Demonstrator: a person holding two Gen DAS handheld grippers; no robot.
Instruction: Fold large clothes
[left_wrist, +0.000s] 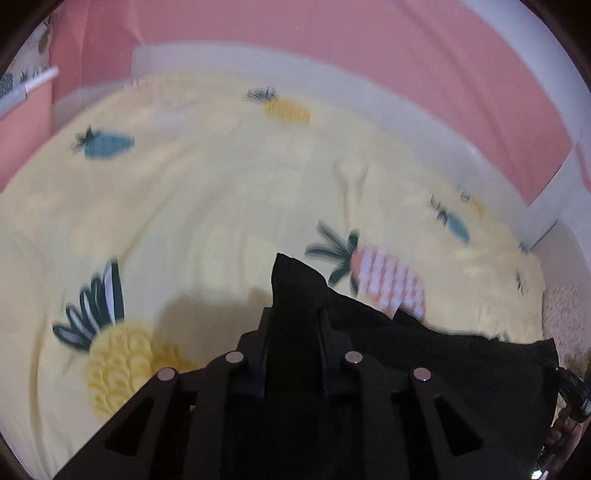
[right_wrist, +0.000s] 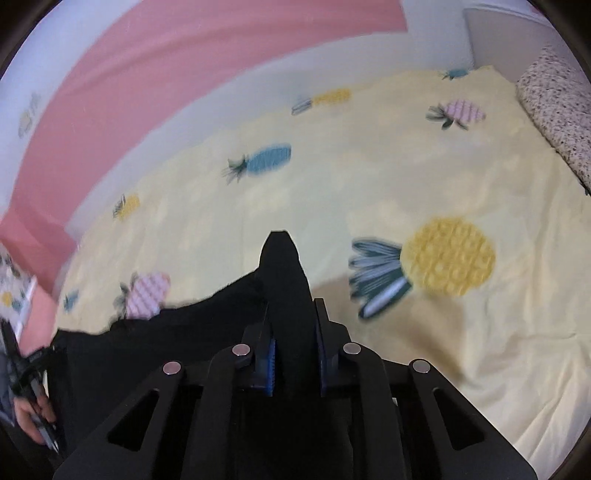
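Two tools, left tool (left_wrist: 293, 314) and right tool (right_wrist: 291, 306), each pinch one black garment (left_wrist: 424, 354) over one pineapple-print sheet (left_wrist: 207, 206).

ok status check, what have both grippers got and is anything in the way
Left hand-held gripper shut on black garment. Right hand-held gripper shut on its other corner. Garment stretched between them above the pineapple bedsheet. Nothing blocking.

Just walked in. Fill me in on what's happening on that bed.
A person is folding a black garment over a yellow pineapple-print bedsheet. Each hand holds a gripper: the left gripper and the right gripper are each shut on a corner of the cloth, which hangs stretched between them above the sheet. The views are motion-blurred.
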